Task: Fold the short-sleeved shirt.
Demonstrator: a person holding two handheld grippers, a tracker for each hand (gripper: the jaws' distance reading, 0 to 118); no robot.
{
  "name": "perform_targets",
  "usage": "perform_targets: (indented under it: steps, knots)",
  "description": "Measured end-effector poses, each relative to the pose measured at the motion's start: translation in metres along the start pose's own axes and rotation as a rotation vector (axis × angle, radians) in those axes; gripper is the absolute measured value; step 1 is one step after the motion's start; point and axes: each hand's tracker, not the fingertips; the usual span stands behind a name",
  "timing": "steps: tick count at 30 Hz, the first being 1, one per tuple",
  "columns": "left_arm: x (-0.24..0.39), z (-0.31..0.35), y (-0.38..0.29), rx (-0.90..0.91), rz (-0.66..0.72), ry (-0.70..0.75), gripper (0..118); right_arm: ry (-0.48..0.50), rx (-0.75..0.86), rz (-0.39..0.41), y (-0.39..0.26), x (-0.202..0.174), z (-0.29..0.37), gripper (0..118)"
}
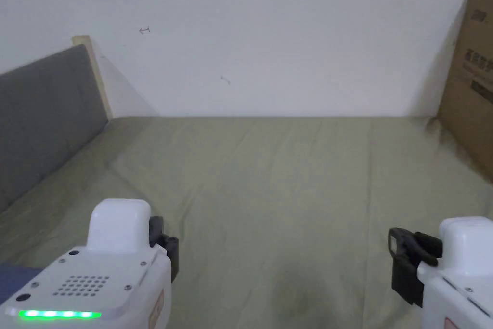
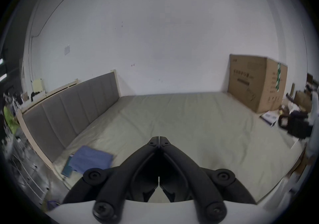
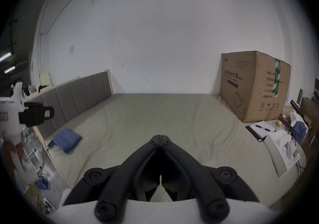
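Note:
A folded blue garment (image 2: 90,159) (image 3: 67,139) lies at the near left corner of the bed, close to the grey headboard; a dark blue sliver (image 1: 17,279) of it shows at the head view's lower left. My left gripper (image 2: 159,138) (image 1: 166,248) hovers above the sheet with its black jaws shut and nothing between them. My right gripper (image 3: 160,137) (image 1: 402,260) floats over the near right of the bed, jaws shut and holding nothing. Both are apart from the garment.
The bed's olive-green sheet (image 1: 289,185) spreads wide between a grey padded headboard (image 1: 43,118) on the left and a big cardboard box (image 3: 255,86) at the far right corner. Papers, a pen and clutter (image 3: 264,129) lie off the bed's right side.

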Motion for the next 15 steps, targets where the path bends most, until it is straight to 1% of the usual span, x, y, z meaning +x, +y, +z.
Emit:
perform_targets:
  steps: [2, 4, 5, 6, 8, 9, 11, 15]
  knots:
    - [0.017, 0.013, 0.004, 0.062, 0.098, -0.091, 0, -0.019, 0.024, 0.000, 0.001, 0.005, 0.010, 0]
    - [0.035, 0.025, 0.006, 0.123, 0.125, -0.144, 0, -0.049, 0.046, 0.006, 0.003, 0.008, 0.021, 0]
    - [0.041, 0.027, 0.009, 0.117, 0.117, -0.126, 0, -0.042, 0.049, -0.004, 0.004, 0.012, 0.027, 0]
    - [0.049, 0.031, 0.011, 0.131, 0.085, -0.138, 0, -0.038, 0.060, -0.018, 0.006, 0.014, 0.032, 0]
    - [0.065, 0.038, 0.014, 0.148, 0.016, -0.113, 0, -0.058, 0.090, -0.023, 0.009, 0.019, 0.042, 0]
    - [0.070, 0.040, 0.015, 0.164, -0.009, -0.111, 0, -0.078, 0.112, -0.012, 0.011, 0.022, 0.046, 0]
    - [0.077, 0.046, 0.017, 0.167, -0.008, -0.109, 0, -0.097, 0.130, 0.009, 0.014, 0.023, 0.052, 0]
    - [0.077, 0.053, 0.020, 0.188, -0.008, -0.102, 0, -0.125, 0.166, 0.019, 0.018, 0.026, 0.062, 0]
